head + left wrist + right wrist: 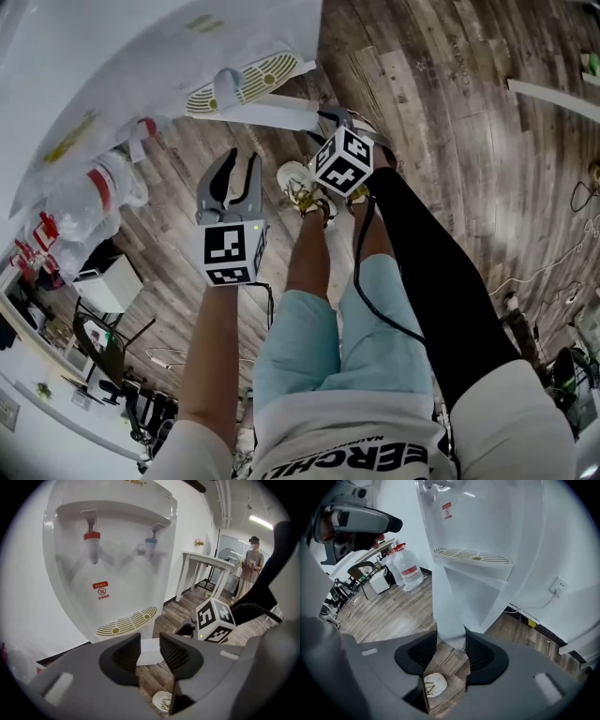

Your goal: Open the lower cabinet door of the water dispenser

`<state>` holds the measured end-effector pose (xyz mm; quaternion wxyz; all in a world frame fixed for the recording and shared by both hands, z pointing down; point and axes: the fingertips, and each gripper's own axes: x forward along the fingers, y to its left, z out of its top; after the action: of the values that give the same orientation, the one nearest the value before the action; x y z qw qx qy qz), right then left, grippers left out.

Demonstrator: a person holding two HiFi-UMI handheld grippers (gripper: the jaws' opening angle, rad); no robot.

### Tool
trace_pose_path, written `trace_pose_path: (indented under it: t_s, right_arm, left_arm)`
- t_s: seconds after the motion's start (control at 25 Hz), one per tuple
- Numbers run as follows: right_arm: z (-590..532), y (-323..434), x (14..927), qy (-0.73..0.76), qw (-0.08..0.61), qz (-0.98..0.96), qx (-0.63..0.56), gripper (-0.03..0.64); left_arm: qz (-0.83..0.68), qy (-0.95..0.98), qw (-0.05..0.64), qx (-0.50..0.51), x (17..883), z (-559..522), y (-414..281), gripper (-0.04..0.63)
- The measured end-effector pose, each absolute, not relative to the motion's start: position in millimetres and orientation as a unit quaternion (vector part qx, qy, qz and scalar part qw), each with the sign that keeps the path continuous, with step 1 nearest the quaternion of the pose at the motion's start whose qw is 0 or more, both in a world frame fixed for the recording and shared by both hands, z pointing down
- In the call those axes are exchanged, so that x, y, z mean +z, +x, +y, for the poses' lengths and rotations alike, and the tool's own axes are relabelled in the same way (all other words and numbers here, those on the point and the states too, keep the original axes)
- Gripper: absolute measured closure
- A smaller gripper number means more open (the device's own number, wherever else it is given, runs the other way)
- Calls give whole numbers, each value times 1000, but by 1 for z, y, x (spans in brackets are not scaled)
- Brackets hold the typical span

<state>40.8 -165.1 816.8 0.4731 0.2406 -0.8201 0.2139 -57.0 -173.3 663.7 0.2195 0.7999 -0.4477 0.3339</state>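
The white water dispenser (141, 56) (117, 564) stands ahead, and its drip tray (242, 82) (471, 557) sits above the lower cabinet. The lower cabinet door (267, 114) (449, 606) stands partly swung out from the front. My right gripper (328, 117) (451, 637) is at the door's free edge, its jaws closed on the edge's lower part. My left gripper (234, 161) (150, 644) hangs back from the dispenser, jaws apart and holding nothing. In the left gripper view the white door (149, 651) shows beyond that gap.
Large water bottles (98, 187) (408, 569) stand on the wood floor left of the dispenser. A white table (206, 562) and a standing person (251, 564) are to the right. My own shoes (300, 183) are just below the grippers. Cables (553, 272) lie at the right.
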Motion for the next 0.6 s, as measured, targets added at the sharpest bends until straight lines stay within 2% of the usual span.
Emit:
trace_pose_path:
  t_s: [0.6]
  right_arm:
    - [-127,30,821,134,493,-841,180,443]
  left_arm:
    - [-541,752,230,299,641,-152,-47,463]
